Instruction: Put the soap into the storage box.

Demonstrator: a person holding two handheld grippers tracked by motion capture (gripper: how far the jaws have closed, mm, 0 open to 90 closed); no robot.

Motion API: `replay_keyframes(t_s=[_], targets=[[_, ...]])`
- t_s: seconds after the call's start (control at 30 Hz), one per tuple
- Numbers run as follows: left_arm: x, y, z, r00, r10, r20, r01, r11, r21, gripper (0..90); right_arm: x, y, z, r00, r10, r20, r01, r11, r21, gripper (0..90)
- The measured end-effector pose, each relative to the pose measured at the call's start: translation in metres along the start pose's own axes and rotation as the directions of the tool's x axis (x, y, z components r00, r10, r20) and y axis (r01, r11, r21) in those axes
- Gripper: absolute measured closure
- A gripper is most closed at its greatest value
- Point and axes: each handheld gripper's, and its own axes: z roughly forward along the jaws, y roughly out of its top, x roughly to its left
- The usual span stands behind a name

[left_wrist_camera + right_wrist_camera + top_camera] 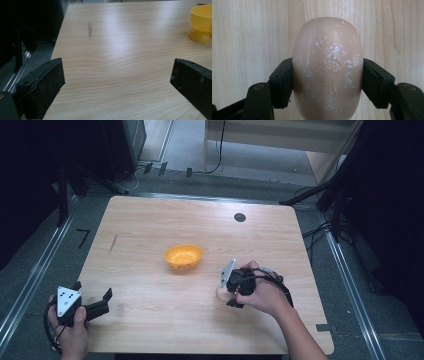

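While the left tool (92,301) rests gaping and empty, the right tool (327,75) clamps a tan soap bar (327,67) widthwise, clear of the bench (150,270), likely bound for the yellow bowl (183,256).

The left gripper (95,301) is held in the left hand (70,327) at the near left corner of the table (150,220), its jaws spread wide apart and pointed across the table with nothing between them. The right gripper (223,290) is held in the right hand (262,292) near the near right part of the table, pointed downward. Its jaws are pressed against both sides of a pale soap bar (328,67). The right forearm (300,335) is stretched in from the near edge.
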Motion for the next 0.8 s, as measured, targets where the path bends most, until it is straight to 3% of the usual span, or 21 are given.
replay_keyframes(t_s=[0.43,0.8], targets=[[0.0,0.0,0.0,1.0,0.001,0.001,-0.001,1.0,-0.001,0.0,-0.015,0.018,-0.01,0.9997,-0.023,-0.001,0.023,1.0,-0.016,33.5],[0.0,0.0,0.0,1.0,-0.001,0.0,0.001,1.0,0.0,0.0,-0.027,0.033,-0.012,0.9984,-0.055,-0.007,0.056,0.998,0.014,33.5]])
